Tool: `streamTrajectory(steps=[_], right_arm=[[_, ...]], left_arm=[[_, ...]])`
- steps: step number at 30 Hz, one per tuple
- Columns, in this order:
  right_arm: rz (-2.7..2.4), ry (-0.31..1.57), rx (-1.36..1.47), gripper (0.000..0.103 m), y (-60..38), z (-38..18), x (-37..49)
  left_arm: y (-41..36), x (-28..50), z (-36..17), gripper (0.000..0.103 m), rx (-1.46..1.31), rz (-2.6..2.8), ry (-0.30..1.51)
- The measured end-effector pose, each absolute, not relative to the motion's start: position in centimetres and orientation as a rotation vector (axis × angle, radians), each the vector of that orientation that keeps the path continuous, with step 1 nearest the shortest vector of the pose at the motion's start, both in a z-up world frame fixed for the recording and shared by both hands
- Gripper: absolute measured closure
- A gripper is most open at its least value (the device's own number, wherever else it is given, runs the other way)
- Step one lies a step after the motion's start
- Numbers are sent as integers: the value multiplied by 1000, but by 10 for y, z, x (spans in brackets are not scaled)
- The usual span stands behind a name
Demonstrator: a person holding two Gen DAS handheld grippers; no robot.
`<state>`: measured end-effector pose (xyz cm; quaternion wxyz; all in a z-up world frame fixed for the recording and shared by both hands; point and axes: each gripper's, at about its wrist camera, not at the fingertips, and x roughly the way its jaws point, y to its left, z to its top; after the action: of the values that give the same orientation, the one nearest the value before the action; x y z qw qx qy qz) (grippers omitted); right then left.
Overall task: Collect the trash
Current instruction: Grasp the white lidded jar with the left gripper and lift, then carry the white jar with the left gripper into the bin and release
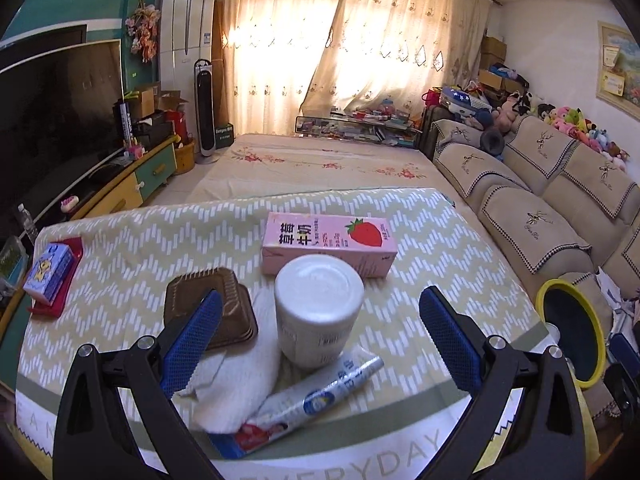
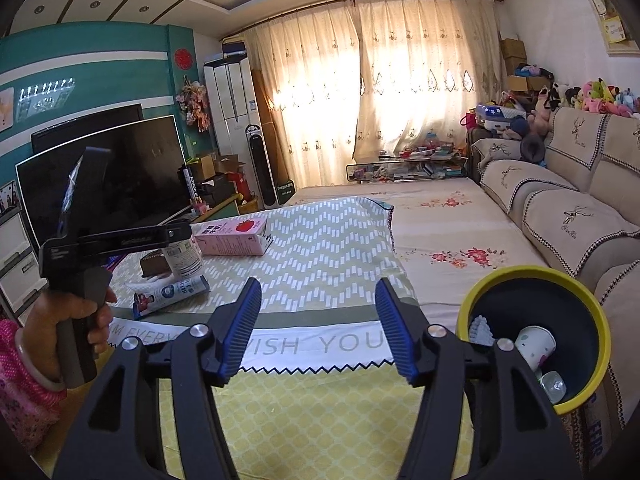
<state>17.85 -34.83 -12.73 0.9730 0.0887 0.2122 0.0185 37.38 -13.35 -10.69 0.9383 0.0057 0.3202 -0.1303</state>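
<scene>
Toothpaste tube (image 1: pixel 304 400) flat on tabletop (image 1: pixel 420 300), long axis diagonal, one end toward white jar (image 1: pixel 318 312).
I see left gripper (image 1: pixel 320 328) wide open around jar, right gripper (image 2: pixel 318 320) open, empty.

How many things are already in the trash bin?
3 that I can see in the bin: a paper cup in the middle, a clear plastic piece below it, and something grey and ridged at the left. More may be hidden underneath.

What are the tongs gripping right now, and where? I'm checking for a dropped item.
Nothing: the left tongs stand open around the white plastic jar, and the right tongs are open and bare.
</scene>
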Motion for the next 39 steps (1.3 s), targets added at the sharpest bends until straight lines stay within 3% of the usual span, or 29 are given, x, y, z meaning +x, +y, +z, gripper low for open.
streamTrajectory(steps=[5,13,15,30,39], right_arm=[[42,447,181,43,-347,-129,182],[46,462,196,42,-350,-130,185],[45,462,200,42,-350,-129,185],[37,421,231,42,-357,-126,178],[-112,330,236,42,-409,-107,137]], left_arm=[[-139,382,-112,9,26,-272,668],[-142,393,-127,39,58,-263,695],[-144,393,-131,56,78,-254,695],[-150,341,-80,56,97,-282,570],[-208,291,-50,56,138,-458,546]])
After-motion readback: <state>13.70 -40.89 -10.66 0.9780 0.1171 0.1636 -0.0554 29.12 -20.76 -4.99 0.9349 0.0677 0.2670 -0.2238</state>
